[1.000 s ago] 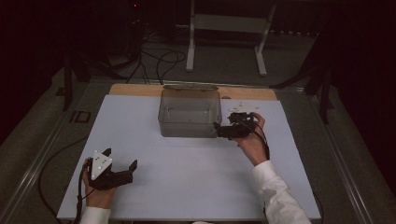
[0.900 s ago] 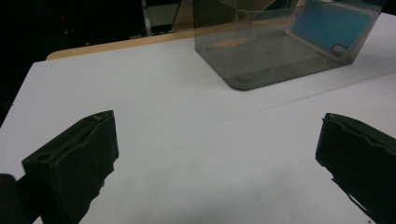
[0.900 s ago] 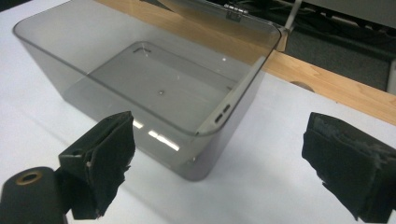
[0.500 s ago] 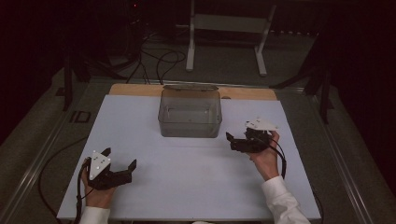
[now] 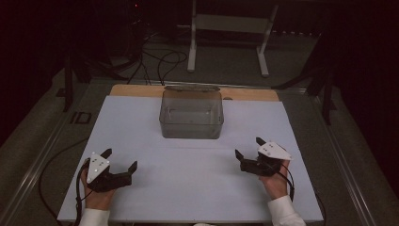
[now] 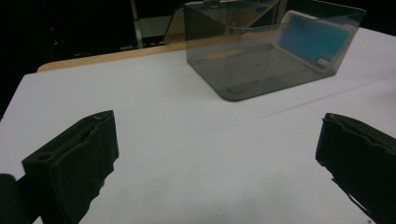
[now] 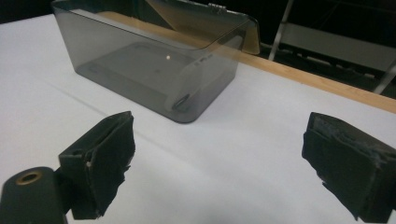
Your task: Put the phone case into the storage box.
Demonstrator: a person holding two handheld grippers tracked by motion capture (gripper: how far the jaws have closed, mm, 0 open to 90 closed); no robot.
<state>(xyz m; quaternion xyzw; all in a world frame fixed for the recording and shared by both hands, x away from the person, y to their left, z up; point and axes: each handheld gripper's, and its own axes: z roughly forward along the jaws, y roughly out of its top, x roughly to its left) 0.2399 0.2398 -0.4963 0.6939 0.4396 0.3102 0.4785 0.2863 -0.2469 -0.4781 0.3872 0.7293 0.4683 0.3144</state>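
**Grippers rest apart, blue item lies in the smoky box**

Both hand-held tools sit low at the near edge of the white table mat (image 5: 188, 188), well apart from the smoke-grey, see-through plastic box (image 5: 191, 115) that stands toward the far middle of the mat, just in front of the bare wooden strip (image 5: 136, 90). The left gripper (image 5: 118, 162) and the right gripper (image 5: 247, 149) each have their black padded jaws spread wide, with nothing between them but bare mat.

The box is open at the top; its lid (image 7: 205, 18) is tipped back on the far side and looks hinged there. Inside, seen through the wall from the left gripper view, a flat light-blue rectangular item with rounded corners (image 6: 312, 41) leans against one end wall; what it is cannot be made out. The rest of the box floor looks bare.

Judged from this, the work of getting the item into the box appears done. Closing the lid may be what remains, if anything.
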